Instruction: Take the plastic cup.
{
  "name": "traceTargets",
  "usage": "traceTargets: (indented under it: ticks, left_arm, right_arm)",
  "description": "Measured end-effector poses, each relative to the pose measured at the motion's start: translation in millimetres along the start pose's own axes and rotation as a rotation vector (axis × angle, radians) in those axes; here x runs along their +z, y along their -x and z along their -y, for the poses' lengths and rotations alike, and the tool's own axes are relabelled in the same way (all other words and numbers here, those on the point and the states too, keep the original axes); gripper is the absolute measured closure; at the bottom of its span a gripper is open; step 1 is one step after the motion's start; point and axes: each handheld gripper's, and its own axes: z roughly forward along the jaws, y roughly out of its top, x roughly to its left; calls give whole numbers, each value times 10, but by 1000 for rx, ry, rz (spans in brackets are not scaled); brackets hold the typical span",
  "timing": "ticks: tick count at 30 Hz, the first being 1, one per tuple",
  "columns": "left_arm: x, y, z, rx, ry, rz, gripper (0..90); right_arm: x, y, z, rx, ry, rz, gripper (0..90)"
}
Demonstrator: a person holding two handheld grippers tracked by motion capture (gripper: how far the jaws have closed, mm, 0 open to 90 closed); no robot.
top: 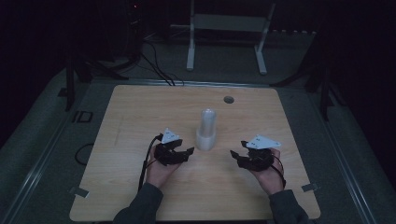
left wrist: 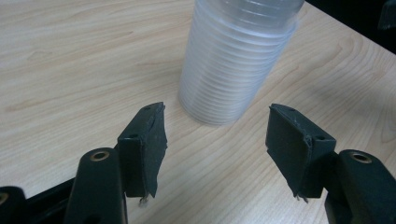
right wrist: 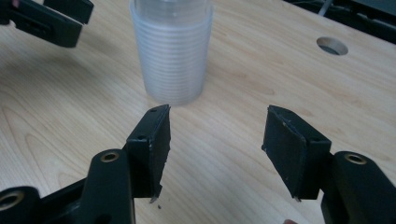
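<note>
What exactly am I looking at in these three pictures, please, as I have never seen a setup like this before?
There is no robot arm here. A person sits at a light wooden table and holds a black two-jaw tool in each hand: the left tool and the right tool.

The high view looks down on the table from above the person's side. The other two pictures come from small cameras riding on the tools, each looking along its own two black jaws, so the left tool and the right tool rise from the bottom edge of their own views.

In the middle of the table stands an upright stack of clear plastic cups. Farther back is a round hole in the tabletop.

Nothing is held: both pairs of jaws stand apart with only bare wood between them, short of the cups.
</note>
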Motion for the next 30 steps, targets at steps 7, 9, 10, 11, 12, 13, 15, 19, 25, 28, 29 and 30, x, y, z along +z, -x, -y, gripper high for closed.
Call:
traceTargets:
  ticks: [7,9,10,11,12,13,15,19,25,28,29,30]
  left_arm:
    - [61,49,-80,31,5,4,355]
    - [80,66,-104,43,3,2,353]
    - [90,75,-114,50,3,0,352]
    - [100,84,-122,57,4,-3,350]
    - [110,96,-130,58,7,-4,347]
    - [120,103,-139,65,8,-4,344]
    - [142,115,-158,69,6,-2,343]
    - [189,112,-193,58,10,-2,342]
    - [242,134,-216,74,19,-14,327]
    - [265,155,-227,92,20,-35,298]
    - [273,155,-232,92,19,-32,294]
    - [273,155,-232,92,19,-32,289]
  right_arm:
    - [-11,-6,-119,-6,20,-14,405]
    - [-11,-7,-147,-13,24,-14,404]
    - [-10,-8,-160,-15,26,-14,404]
    - [-10,-9,-172,-17,26,-14,404]
    - [-7,-10,-184,-20,30,-15,404]
    - [-8,-13,-194,-19,29,-15,403]
    - [0,-17,-215,-21,32,-16,402]
    - [25,-30,-270,-24,40,-24,396]
    - [67,-64,-360,-28,54,-32,389]
    - [76,-77,-405,-32,59,-38,385]
    - [77,-79,-420,-34,61,-38,384]
    - [77,-79,-420,-34,61,-38,384]
